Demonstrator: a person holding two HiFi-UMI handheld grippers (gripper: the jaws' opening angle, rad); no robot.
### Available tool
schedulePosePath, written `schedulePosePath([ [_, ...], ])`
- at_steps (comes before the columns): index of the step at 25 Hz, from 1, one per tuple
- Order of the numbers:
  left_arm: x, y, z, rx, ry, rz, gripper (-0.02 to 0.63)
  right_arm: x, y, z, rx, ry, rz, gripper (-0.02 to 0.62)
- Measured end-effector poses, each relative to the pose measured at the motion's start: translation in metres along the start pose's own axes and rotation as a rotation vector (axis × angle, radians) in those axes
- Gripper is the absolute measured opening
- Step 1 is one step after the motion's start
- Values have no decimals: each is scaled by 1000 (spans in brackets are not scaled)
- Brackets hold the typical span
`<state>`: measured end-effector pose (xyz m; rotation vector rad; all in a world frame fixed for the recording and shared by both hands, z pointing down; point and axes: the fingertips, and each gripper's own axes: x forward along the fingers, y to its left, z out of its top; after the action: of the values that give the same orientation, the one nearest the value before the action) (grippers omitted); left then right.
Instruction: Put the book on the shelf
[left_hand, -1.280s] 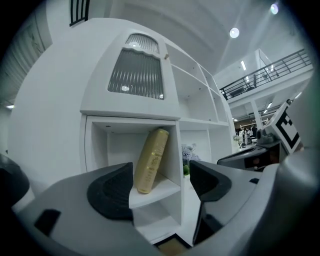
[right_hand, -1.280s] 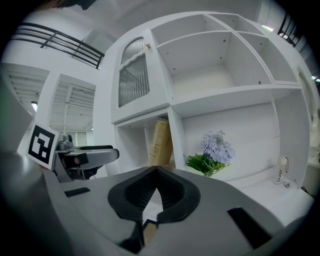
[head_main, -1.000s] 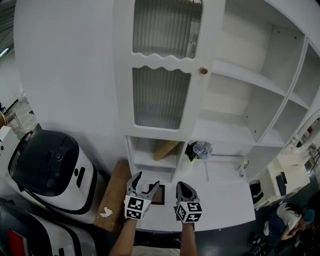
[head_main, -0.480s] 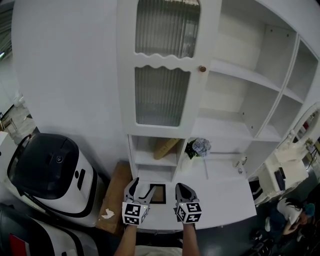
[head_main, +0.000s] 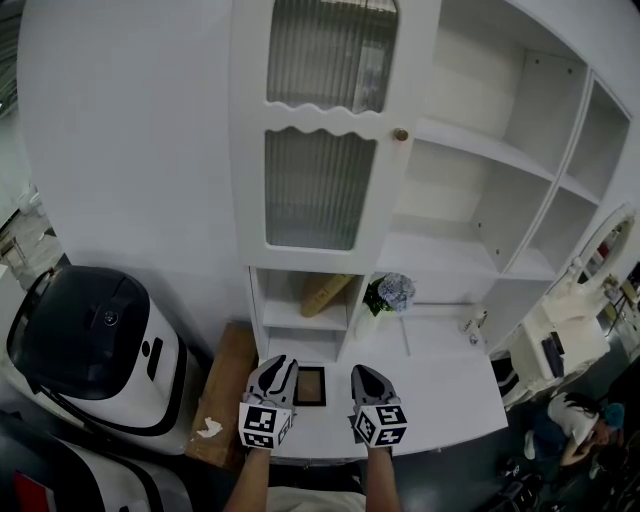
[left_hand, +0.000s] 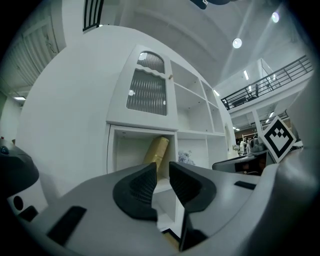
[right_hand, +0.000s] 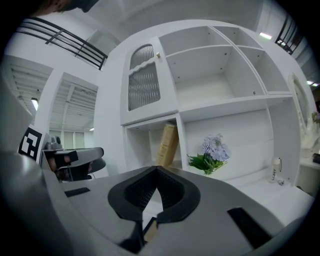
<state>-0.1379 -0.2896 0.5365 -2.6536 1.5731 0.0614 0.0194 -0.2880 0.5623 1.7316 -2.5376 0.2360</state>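
left tongs (head_main: 277, 364): jaws have just been closing to a narrow gap, nothing between them | right tongs (head_main: 363, 372): sitting pinched together, empty | book (head_main: 309, 385): lying flat on desk (head_main: 440, 400), lower centre, between both tongs | judgement: book not yet gripped, shelf (head_main: 445, 258) waiting

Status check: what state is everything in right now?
Left gripper: nearly closed, just been closing, nothing between jaws.
Right gripper: shut, empty.
White ribbed-glass cabinet door: closed.
Dark-edged brown book: flat on white desk.
Tan book: leaning in cubby.
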Motion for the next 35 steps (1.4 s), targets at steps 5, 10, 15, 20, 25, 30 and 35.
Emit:
schedulePosePath([
  [5, 4, -4, 3, -41, -23, -13, 23, -5, -7, 2, -2, 1, -11, 26],
  [10, 9, -9, 4, -73, -22, -41, 15, -3, -5, 1, -2, 7, 2, 26],
  [15, 8, -8, 3, -44, -9, -48, 15, 0, -1, 6, -5, -21, 6, 26],
  [20, 5, -5, -2, -52, 8, -58, 15, 3, 4, 1, 2, -11, 15, 26],
  [25, 8, -7, -5, -57, 14, -69, 15, 4, 6, -6, -8, 15, 19, 26],
  [30, 14, -9, -8, -52, 25, -74, 15, 4, -3, -3, -11, 15, -4, 26],
  [35, 14, -5, -10, -45, 26, -73, 15, 7, -3, -3, -13, 15, -7, 26],
])
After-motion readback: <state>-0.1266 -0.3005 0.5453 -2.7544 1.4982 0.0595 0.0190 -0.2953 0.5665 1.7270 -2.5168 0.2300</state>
